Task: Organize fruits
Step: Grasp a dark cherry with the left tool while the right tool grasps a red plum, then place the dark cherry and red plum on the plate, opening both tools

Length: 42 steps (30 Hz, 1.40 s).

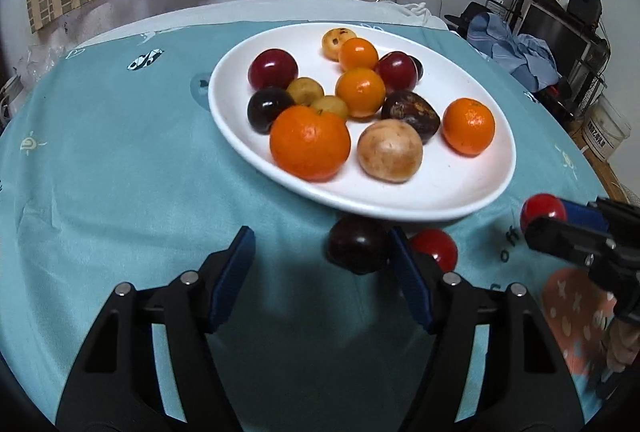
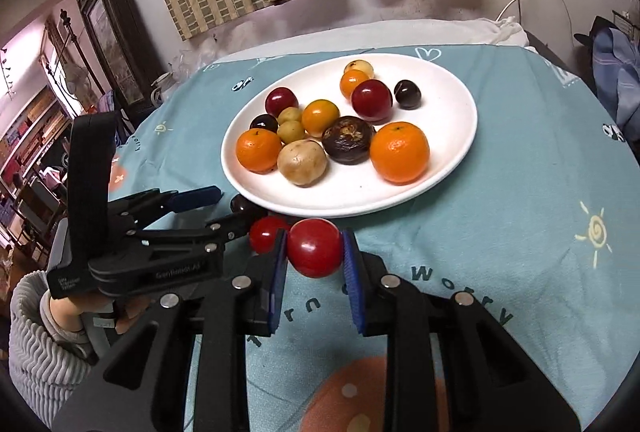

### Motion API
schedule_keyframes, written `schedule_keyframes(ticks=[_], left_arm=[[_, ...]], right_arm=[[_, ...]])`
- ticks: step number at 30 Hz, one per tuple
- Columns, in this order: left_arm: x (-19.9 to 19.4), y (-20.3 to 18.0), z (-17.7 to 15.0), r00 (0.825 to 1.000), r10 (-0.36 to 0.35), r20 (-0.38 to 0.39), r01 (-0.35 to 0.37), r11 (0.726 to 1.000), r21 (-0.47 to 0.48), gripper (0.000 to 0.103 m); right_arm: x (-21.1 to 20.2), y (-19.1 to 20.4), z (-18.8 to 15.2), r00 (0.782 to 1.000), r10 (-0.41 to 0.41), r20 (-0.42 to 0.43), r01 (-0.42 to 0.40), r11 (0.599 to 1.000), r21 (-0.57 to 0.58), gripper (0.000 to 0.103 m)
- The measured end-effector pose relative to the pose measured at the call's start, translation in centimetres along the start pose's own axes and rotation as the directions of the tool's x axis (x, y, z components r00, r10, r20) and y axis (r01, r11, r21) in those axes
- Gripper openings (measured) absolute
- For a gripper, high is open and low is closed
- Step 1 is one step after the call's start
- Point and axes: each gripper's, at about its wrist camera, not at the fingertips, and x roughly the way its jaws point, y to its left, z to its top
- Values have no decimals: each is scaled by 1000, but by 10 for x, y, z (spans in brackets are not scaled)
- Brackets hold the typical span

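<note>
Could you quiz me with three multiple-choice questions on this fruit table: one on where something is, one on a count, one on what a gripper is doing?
1. Where does the dark plum lie?
A. on the cloth beside the white plate's near rim
B. in the middle of the plate
C. on the floor

2. How many orange citrus fruits are on the plate?
A. two
B. four
C. seven

3. What is the right gripper doing?
A. hanging open with nothing in it
B. pinching a red fruit
C. lifting the plate

Answers:
1 A, it sits on the teal cloth just off the rim.
2 B, four orange ones show among the fruit.
3 B, the red fruit sits between its blue pads.
</note>
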Motion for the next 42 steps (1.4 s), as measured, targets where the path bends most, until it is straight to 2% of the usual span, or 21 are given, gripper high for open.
schedule_keyframes(ticks=[5, 8, 12, 17, 23, 28, 32, 37, 39, 40, 41, 42], left_arm=[[4, -5, 2, 1000, -29, -4, 29, 999, 19, 54], [2, -14, 1, 998, -66, 0, 66, 996, 59, 30], [0, -25, -1, 999, -47, 8, 46, 993, 108, 30], [-11, -14, -6, 998, -58, 10, 57, 995, 84, 30], [-68, 22, -2, 989, -17, 149, 22, 999, -28, 30], [-89, 21, 17, 975, -12, 223, 27, 998, -63, 30], [-80, 1, 45, 974, -14, 224, 17, 1000, -13, 30], [-35, -19, 66, 983, -24, 180, 23, 1000, 7, 30], [-19, -21, 66, 987, -22, 160, 21, 1000, 9, 30], [-8, -22, 66, 990, -23, 140, 22, 1000, 10, 31], [-2, -21, 66, 991, -24, 130, 23, 1000, 11, 31], [3, -20, 65, 992, -27, 120, 26, 1000, 8, 32]], right_arm=[[0, -4, 1, 1000, 16, -2, -16, 1000, 25, 27], [-1, -9, 3, 1000, 21, 2, -21, 999, 46, 27], [-6, -12, 5, 999, 31, 14, -31, 998, 62, 27], [-9, -15, 7, 999, 44, 26, -46, 996, 75, 27], [-20, -25, 12, 997, 52, 62, -59, 991, 118, 27], [-39, -20, 25, 990, 32, 137, -46, 994, 99, 27], [-39, -22, 54, 986, 6, 168, -23, 995, 101, 27], [2, -37, 81, 988, -24, 149, 2, 990, 143, 27], [17, -43, 82, 991, -13, 133, -9, 986, 164, 30], [26, -47, 83, 993, -10, 119, -10, 985, 171, 37], [30, -50, 83, 993, -13, 116, -8, 983, 182, 66], [30, -53, 82, 992, -22, 127, -5, 980, 201, 76]])
